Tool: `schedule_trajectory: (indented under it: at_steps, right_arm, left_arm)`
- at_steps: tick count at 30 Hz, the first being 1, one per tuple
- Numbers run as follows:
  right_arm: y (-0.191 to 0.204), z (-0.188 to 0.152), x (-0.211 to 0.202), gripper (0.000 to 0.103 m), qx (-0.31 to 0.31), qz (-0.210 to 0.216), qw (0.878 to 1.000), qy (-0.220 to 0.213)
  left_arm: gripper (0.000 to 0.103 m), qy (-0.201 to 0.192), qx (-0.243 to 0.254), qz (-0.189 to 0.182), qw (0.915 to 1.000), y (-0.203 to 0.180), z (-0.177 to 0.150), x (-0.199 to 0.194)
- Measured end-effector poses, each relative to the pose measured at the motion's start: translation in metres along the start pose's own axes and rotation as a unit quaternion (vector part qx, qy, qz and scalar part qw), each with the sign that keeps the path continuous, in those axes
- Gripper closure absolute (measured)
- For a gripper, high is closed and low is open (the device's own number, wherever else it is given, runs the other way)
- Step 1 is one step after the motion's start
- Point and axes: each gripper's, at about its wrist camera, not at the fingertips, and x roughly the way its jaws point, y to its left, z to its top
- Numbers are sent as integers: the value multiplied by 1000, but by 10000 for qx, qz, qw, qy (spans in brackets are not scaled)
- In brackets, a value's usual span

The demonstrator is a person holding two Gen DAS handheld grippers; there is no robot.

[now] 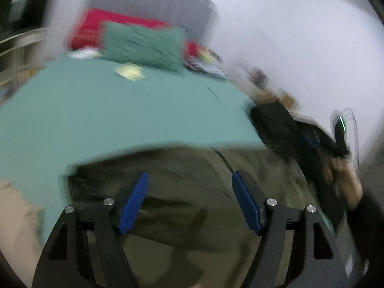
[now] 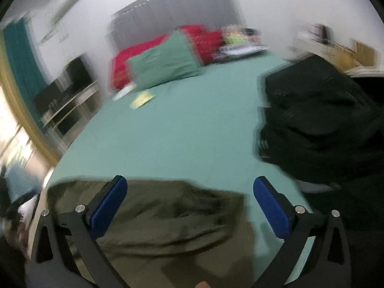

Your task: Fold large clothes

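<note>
An olive-green garment (image 1: 187, 192) lies crumpled at the near edge of a bed with a teal sheet (image 1: 120, 110). It also shows in the right wrist view (image 2: 168, 216). My left gripper (image 1: 189, 180) is open above the garment, blue pads apart, holding nothing. My right gripper (image 2: 189, 187) is open wide over the garment's far edge, also empty. A pile of dark clothes (image 2: 319, 120) lies on the bed to the right; it also shows in the left wrist view (image 1: 280, 122). Both views are motion-blurred.
A teal pillow (image 2: 165, 62) and red bedding (image 2: 134, 57) lie by the grey headboard (image 2: 175, 12). A yellow-green item (image 2: 142, 99) lies on the sheet. A shelf unit (image 2: 67, 103) stands left of the bed. The other hand and gripper (image 1: 340, 144) appear at right.
</note>
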Motion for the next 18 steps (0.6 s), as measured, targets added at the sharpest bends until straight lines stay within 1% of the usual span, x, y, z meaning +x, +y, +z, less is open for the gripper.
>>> schedule_trajectory:
  at_steps: [1, 2, 4, 5, 7, 9, 10, 12, 13, 14, 15, 16, 17, 18]
  right_arm:
    - [21, -5, 5, 0, -419, 259, 9986, 166]
    - [40, -12, 12, 0, -815, 401, 9953, 338]
    - [80, -33, 27, 0, -1702, 560, 9817, 653]
    - [93, -42, 34, 0, -1983, 705, 9743, 803]
    - [110, -57, 44, 0, -2293, 998, 9630, 1006]
    - [116, -66, 53, 5, -2466, 1008, 9568, 1163]
    - [117, -69, 57, 13, -2529, 1006, 9540, 1256]
    - [116, -70, 62, 25, -2565, 1034, 9521, 1306]
    - [115, -69, 64, 39, -2584, 921, 9531, 1278]
    - [115, -68, 70, 66, -2564, 741, 9553, 1272]
    - [111, -67, 72, 81, -2530, 623, 9569, 1283]
    - [111, -67, 79, 95, -2494, 471, 9586, 1290]
    - [111, -69, 77, 99, -2501, 431, 9592, 1249]
    - [114, -69, 76, 100, -2565, 374, 9590, 1147]
  left_arm:
    - [28, 281, 261, -381, 9985, -10, -4, 12]
    - [28, 408, 520, -479, 9967, -21, -9, 23]
    - [28, 536, 679, -296, 9958, -29, -12, 35]
    - [28, 678, 657, -384, 9948, -30, -14, 40]
    - [28, 806, 660, -519, 9932, -32, -15, 42]
    - [28, 870, 697, -609, 9919, -30, -19, 38]
    - [28, 928, 709, -624, 9912, -24, -20, 37]
    - [28, 1084, 772, -626, 9891, -24, -23, 38]
    - [28, 1099, 837, -575, 9887, -21, -25, 36]
    - [29, 1090, 914, -437, 9889, -21, -27, 39]
    - [32, 1115, 928, -348, 9888, -18, -30, 41]
    - [54, 1185, 953, -260, 9880, -17, -32, 47]
    - [84, 1245, 1027, -108, 9868, -18, -34, 52]
    - [96, 1246, 1103, 88, 9860, -17, -34, 55]
